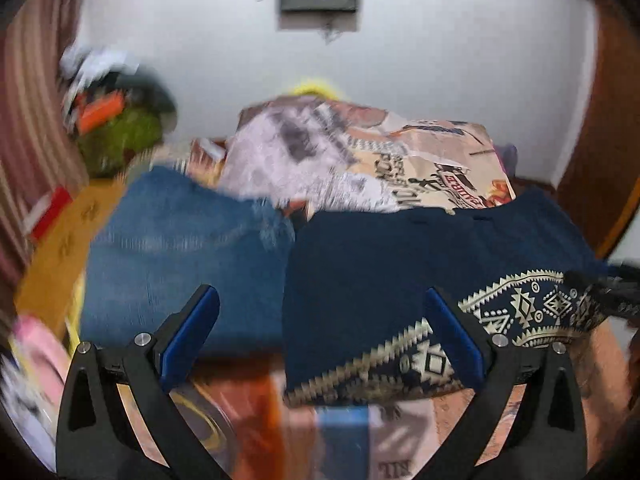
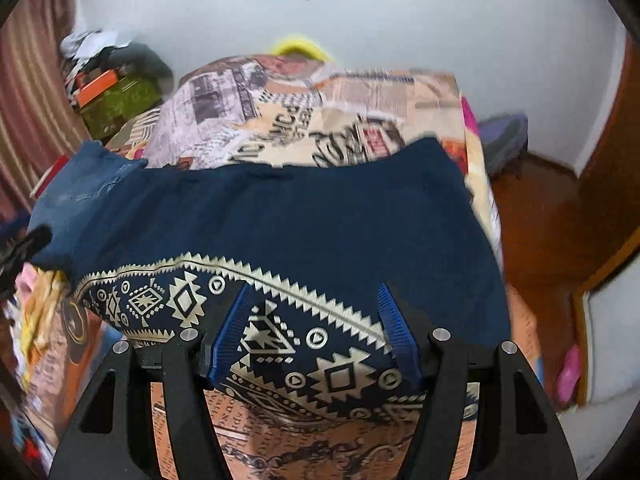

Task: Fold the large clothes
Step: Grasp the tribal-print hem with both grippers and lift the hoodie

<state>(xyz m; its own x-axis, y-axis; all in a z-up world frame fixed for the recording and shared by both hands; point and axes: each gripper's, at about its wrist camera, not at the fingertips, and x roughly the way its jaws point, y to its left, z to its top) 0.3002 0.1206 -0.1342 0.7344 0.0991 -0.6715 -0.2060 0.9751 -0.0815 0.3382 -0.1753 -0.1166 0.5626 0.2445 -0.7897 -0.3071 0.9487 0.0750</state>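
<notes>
Both tongs stand spread with nothing pinched. Left gripper has its blue pads wide apart above the near edge of the navy garment; contact cannot be confirmed, as the view is blurred. Right gripper straddles the garment's patterned hem, pads half spread, apparently just touching the cloth. This garment lies flat on the bed's printed bedsheet, dark knit with a cream geometric border. Left of the garment lie folded blue jeans, coarse denim. Beyond the garment, a rumpled newsprint-pattern cover, then a white wall.
</notes>
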